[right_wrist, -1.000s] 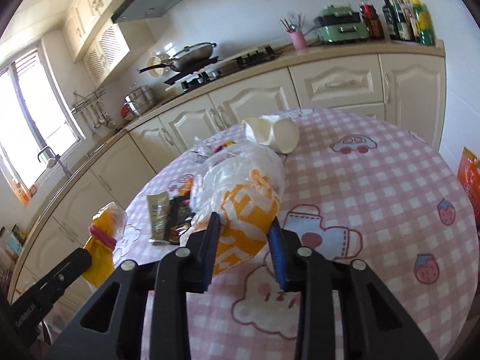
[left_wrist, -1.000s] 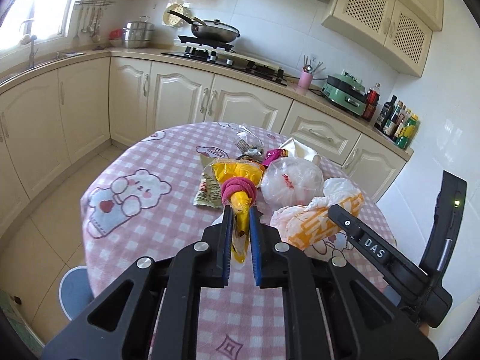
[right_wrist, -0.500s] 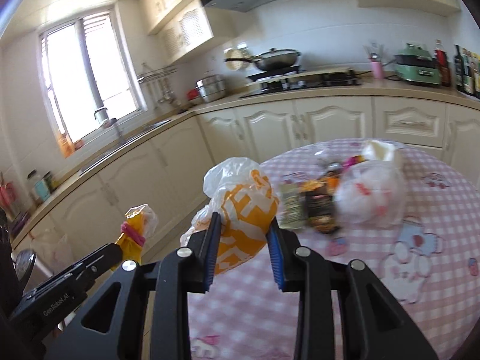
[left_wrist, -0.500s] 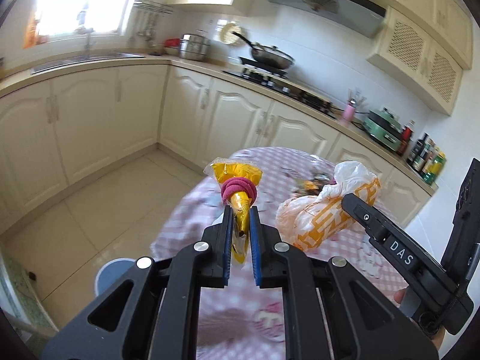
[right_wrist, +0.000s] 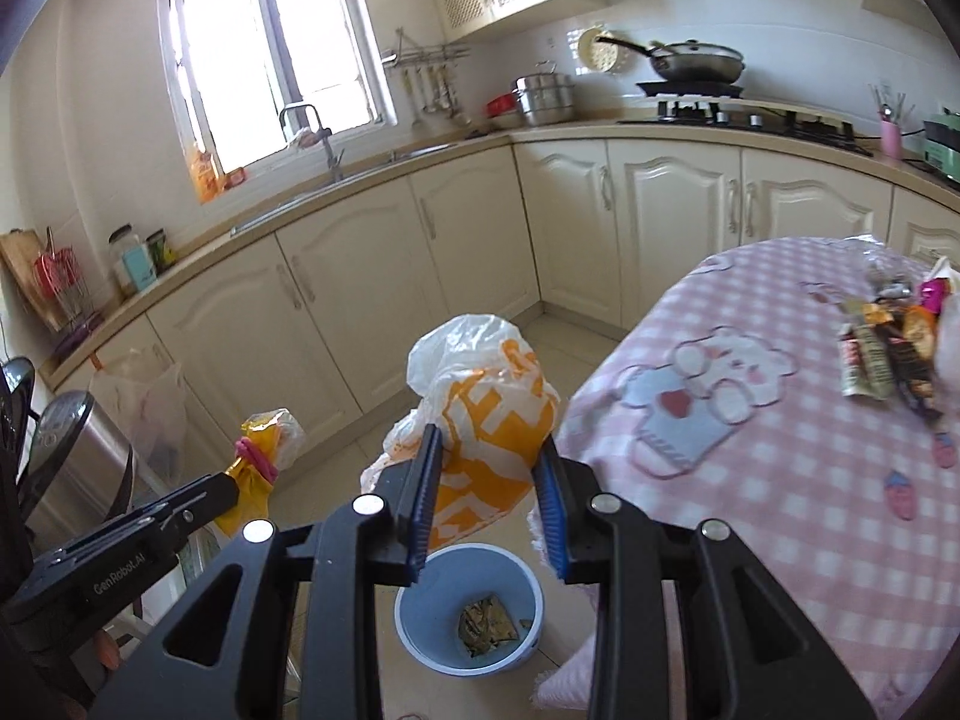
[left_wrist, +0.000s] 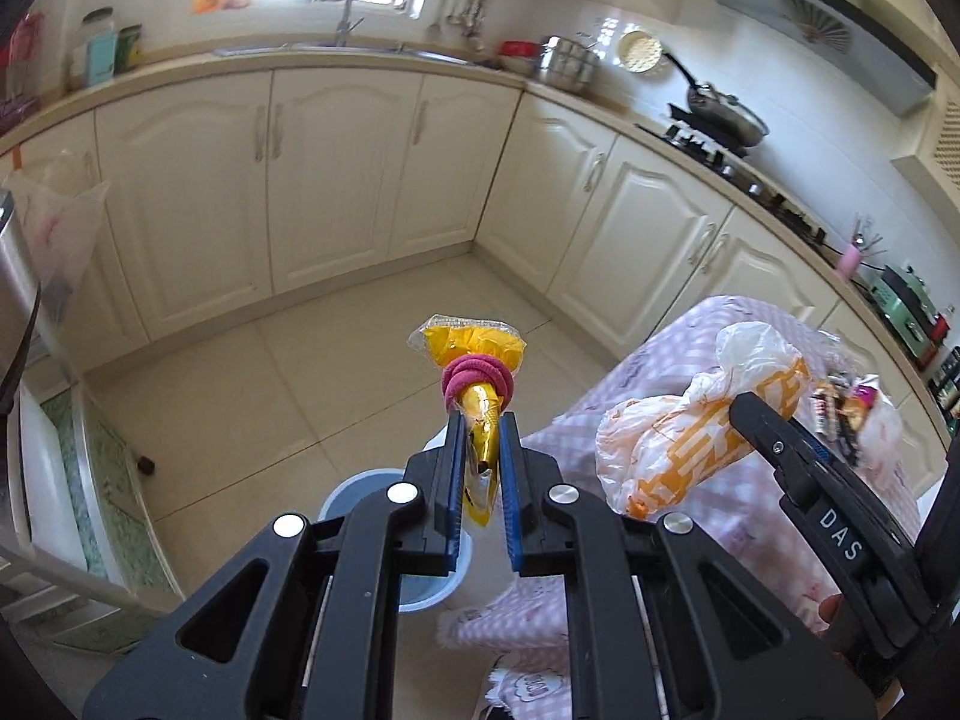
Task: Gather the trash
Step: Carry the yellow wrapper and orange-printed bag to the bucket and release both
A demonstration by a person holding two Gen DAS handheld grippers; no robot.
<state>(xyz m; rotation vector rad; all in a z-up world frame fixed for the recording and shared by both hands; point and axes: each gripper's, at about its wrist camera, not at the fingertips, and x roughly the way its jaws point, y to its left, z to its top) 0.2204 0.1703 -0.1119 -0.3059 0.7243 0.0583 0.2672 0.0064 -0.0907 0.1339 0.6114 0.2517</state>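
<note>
Left gripper (left_wrist: 482, 420): jaws nearly shut, pinching the yellow snack bag tied with a pink hair band (left_wrist: 474, 366).
Right gripper (right_wrist: 487, 468): jaws part-open, clamping the crumpled white-and-orange plastic bag (right_wrist: 486, 402).
Round light-blue bin (right_wrist: 469, 609): on the floor, at 6 o'clock below that bag.

left wrist: faces floor, cabinets | right wrist: likewise | shared: blue bin (right_wrist: 469, 606), table (right_wrist: 780, 420)
</note>
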